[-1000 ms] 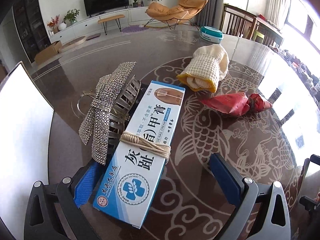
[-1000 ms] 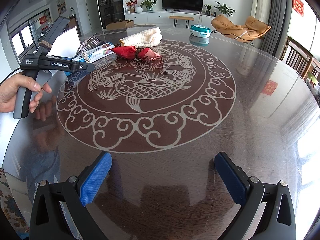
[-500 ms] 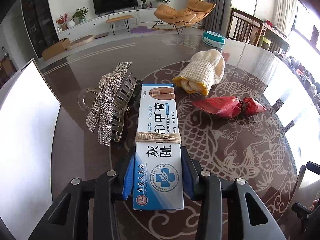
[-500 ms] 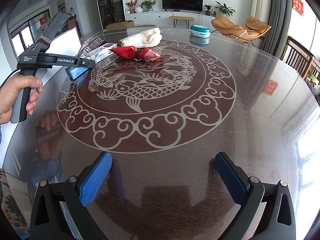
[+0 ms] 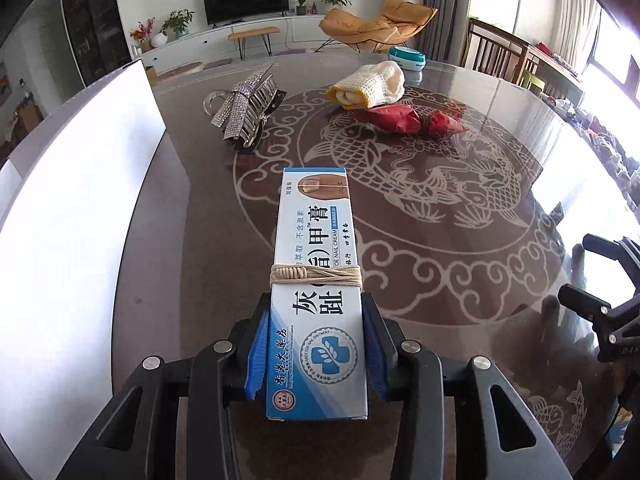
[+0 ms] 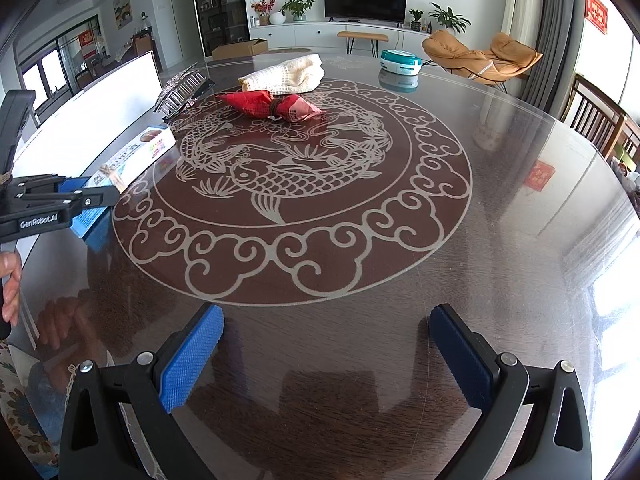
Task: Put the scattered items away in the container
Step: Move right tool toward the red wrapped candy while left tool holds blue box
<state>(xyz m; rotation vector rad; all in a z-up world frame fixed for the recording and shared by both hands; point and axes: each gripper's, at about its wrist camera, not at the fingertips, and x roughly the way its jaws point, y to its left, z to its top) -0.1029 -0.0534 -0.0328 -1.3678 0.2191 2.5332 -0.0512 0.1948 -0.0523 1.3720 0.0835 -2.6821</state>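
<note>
Sunlit living-room furniture rings a dark round glass-topped table (image 6: 500, 208) with a pale carp-and-cloud medallion at its centre. At the table's left edge stands a white container (image 5: 80, 216), its flat wall washed out by glare, so its inside cannot be made out.

The left gripper (image 5: 316, 354) is clamped on a blue-and-white nail cream box (image 5: 318, 292), its blue pads (image 5: 256, 354) pressed against the two long sides of the box's near end. The box sticks straight out ahead of the fingers, and a beige cord (image 5: 316, 276) is wound around its middle. In the right wrist view the same box (image 6: 132, 156) appears held just above the tabletop, near the container's wall (image 6: 100, 116), with the left gripper (image 6: 90, 204) at its near end; whether the far end touches the glass cannot be told.

The right gripper (image 6: 324, 356) hovers over bare glass at the near side of the table, jaws spread wide, gripping nothing.

Further back on the table lie the other loose items: a rhinestone bow hair claw (image 5: 246, 106) just beside the container, a rolled cream waffle cloth (image 5: 370, 84), and a red wrapped packet (image 5: 412, 120) tied at its waist, touching or almost touching the cloth. A teal and white round case (image 5: 406, 58) sits at the far edge, well apart from them.
</note>
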